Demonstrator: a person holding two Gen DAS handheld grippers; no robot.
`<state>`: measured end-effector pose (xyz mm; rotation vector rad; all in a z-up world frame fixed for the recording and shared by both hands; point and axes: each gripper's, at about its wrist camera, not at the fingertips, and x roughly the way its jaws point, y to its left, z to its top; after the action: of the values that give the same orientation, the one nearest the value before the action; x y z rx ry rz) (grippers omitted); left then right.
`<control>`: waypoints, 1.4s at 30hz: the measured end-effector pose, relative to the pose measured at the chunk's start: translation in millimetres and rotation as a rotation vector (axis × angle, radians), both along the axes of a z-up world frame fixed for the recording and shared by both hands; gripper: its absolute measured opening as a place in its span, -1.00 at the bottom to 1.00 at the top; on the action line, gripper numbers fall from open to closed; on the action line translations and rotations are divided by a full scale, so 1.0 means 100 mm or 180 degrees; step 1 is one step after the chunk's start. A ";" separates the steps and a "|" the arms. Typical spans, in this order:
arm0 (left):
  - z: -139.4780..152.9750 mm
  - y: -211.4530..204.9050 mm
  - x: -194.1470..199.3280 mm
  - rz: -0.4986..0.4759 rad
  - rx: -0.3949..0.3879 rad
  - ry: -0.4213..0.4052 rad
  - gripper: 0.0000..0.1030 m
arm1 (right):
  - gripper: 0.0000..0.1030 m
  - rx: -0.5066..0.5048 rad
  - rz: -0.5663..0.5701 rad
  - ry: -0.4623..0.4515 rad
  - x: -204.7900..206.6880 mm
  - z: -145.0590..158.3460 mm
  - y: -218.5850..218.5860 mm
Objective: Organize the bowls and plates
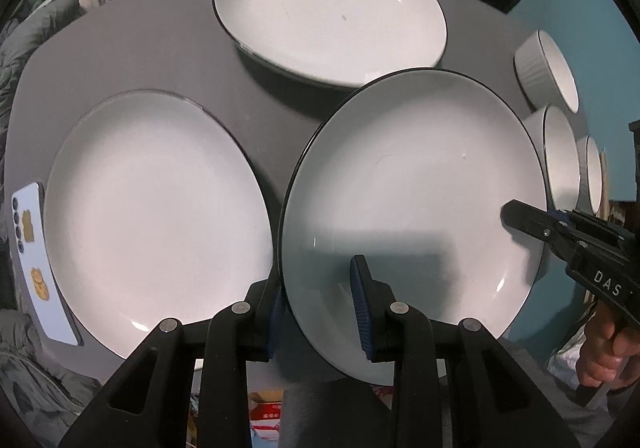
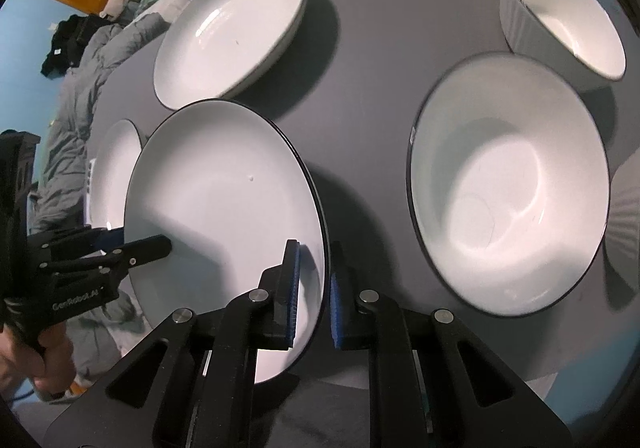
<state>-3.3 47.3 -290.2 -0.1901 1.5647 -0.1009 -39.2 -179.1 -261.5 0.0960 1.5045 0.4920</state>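
A white plate with a dark rim [image 1: 412, 176] hangs tilted above the grey table [image 1: 160, 60], held from both sides. My left gripper [image 1: 318, 276] is shut on its near rim, one blue pad on the inner face and the other behind it. My right gripper [image 2: 314, 248] is shut on the opposite rim of the same plate [image 2: 224, 184]. Each gripper shows in the other's view: the right gripper [image 1: 510, 214] at the plate's right edge, the left gripper [image 2: 166, 244] at its left edge. A flat plate [image 1: 156, 208] lies to the left and a deep plate [image 1: 332, 4] at the far side.
Three white bowls stand along the table's right side: a ribbed bowl [image 2: 560, 8], a wide bowl [image 2: 508, 184] and another ribbed bowl [image 2: 624, 216]. A phone [image 1: 36, 256] lies at the table's left edge beside the flat plate. Bedding and a chair surround the table.
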 end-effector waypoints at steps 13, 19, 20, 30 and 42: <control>-0.06 0.24 0.26 0.0056 0.0094 -0.0108 -0.41 | -0.78 0.0221 -0.0074 0.0030 0.44 -0.07 0.17; -0.01 0.29 0.38 0.0115 0.0092 -0.0111 -0.41 | -0.80 0.0258 -0.0077 0.0039 0.54 -0.04 0.23; 0.08 0.37 0.47 0.0106 0.0094 -0.0113 -0.41 | -0.80 0.0260 -0.0074 0.0044 0.56 -0.05 0.25; 0.21 0.54 0.59 0.0162 0.0122 -0.0126 -0.41 | -0.79 0.0270 -0.0037 0.0062 0.83 -0.04 0.34; 0.16 0.73 0.88 0.0238 0.0225 -0.0104 -0.41 | -0.79 0.0229 0.0083 0.0039 1.22 -0.04 0.61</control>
<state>84.3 120.1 -273.7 -0.1902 1.5242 0.0097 82.8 -118.1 -265.9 0.1360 1.5019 0.5673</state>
